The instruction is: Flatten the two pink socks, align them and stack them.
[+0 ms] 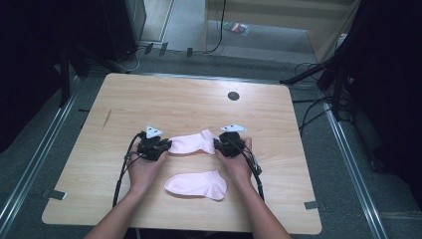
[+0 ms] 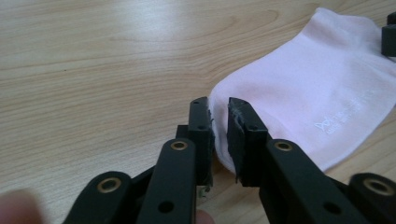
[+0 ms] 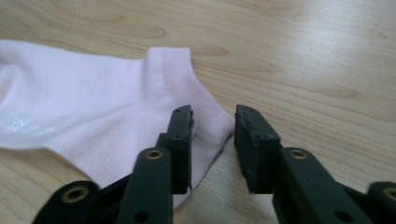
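While it lies flat on the bench (image 1: 149,94), pale pink ankle sock (image 1: 191,143), faint white print, ribbed cuff, left tongs (image 2: 219,122) pinching its toe edge, right tongs (image 3: 212,122) parted at the cuff.

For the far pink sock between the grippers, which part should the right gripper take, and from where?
Probably the ribbed cuff corner of the far pink sock, approached from the person's right, low along the table. That corner already lies between the right gripper's open fingers.

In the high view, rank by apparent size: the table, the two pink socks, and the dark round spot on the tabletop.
1. Table, by far the largest.
2. The far sock and the near sock look about alike; grippers cover the far sock's ends, so no ranking.
3. Dark round spot, the smallest.
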Available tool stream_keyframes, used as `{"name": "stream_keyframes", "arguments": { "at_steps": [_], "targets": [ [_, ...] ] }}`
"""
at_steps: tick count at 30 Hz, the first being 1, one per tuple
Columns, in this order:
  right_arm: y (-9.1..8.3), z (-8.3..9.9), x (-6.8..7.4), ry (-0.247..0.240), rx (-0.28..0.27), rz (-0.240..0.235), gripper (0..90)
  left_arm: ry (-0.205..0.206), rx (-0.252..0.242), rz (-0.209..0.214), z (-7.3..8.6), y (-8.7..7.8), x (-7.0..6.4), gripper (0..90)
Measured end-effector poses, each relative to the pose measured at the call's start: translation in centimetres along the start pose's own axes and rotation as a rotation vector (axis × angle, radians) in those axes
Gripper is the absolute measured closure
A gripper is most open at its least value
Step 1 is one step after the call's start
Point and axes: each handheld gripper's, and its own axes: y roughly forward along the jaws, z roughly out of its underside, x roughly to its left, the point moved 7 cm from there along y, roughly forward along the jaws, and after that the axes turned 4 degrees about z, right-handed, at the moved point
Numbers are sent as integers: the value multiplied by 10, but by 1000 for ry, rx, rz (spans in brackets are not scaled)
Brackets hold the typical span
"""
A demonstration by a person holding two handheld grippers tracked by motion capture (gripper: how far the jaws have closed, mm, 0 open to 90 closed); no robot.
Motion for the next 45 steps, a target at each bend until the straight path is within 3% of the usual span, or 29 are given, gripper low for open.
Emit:
{"name": "stream_keyframes", "arguments": {
  "at_steps": [2,6,15,18,27,36,39,45],
  "targets": [
    [-1,1,3,-15,2,-14,790,-12,0,16,0,0,-1,854],
    [-4,3,4,-9,12,-27,872,14,2,-19,1,-1,-1,860],
    [-14,5,5,19,-1,-37,887,20,-1,26,1,-6,-1,900],
    [-24,1,6,46,-30,-54,888,-5,-25,58,-3,-15,-2,900],
    [-55,-4,5,73,-76,-90,893,30,-59,91,-10,-39,-9,900],
    [-88,3,8,100,-103,-123,896,58,-105,133,-9,-68,-25,900],
    [-97,9,11,106,-103,-133,896,82,-107,138,-5,-76,-33,900],
    [-112,25,16,117,-92,-161,896,82,-91,157,9,-85,-43,900]
  ]
}}
